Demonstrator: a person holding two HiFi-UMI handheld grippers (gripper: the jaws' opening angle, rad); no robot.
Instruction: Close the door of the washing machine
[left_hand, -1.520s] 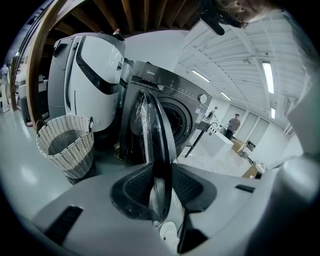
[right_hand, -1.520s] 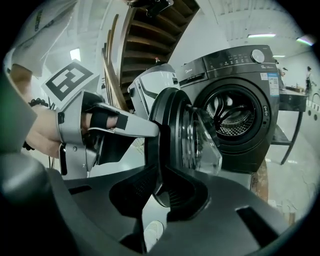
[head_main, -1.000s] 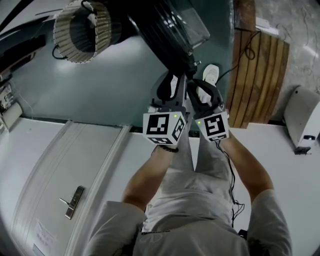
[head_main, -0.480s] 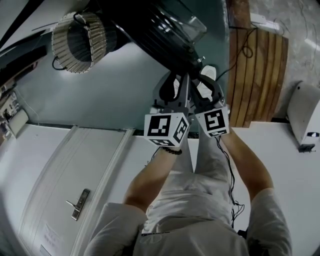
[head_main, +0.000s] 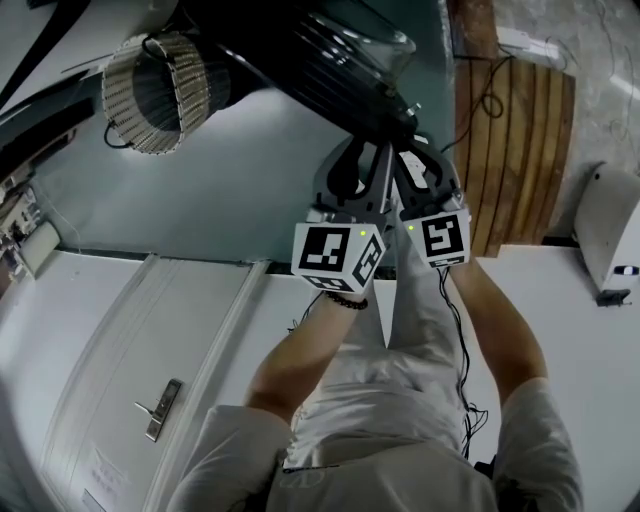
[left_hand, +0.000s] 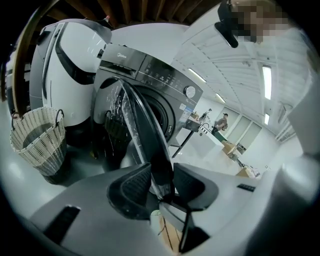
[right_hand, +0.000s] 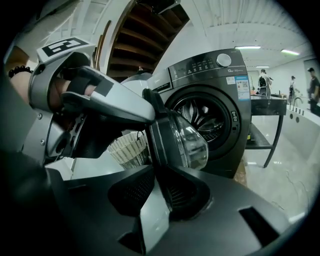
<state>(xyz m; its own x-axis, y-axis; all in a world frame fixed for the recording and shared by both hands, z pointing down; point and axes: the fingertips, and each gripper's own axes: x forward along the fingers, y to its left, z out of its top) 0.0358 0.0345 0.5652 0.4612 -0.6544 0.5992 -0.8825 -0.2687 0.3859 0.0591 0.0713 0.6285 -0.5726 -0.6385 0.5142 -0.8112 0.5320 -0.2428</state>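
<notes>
door (right_hand: 186, 141): swung open from the washing machine (right_hand: 222, 107), rim edge-on at both grippers | left gripper (left_hand: 162, 182): jaws opening, rim standing between the pads | right gripper (right_hand: 157, 189): jaws closing round the rim, which lies against one pad, gap at the other

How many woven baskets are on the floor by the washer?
1: the pale woven basket is on the floor, left of the dark grey washing machine; its open door may hide others.
</notes>
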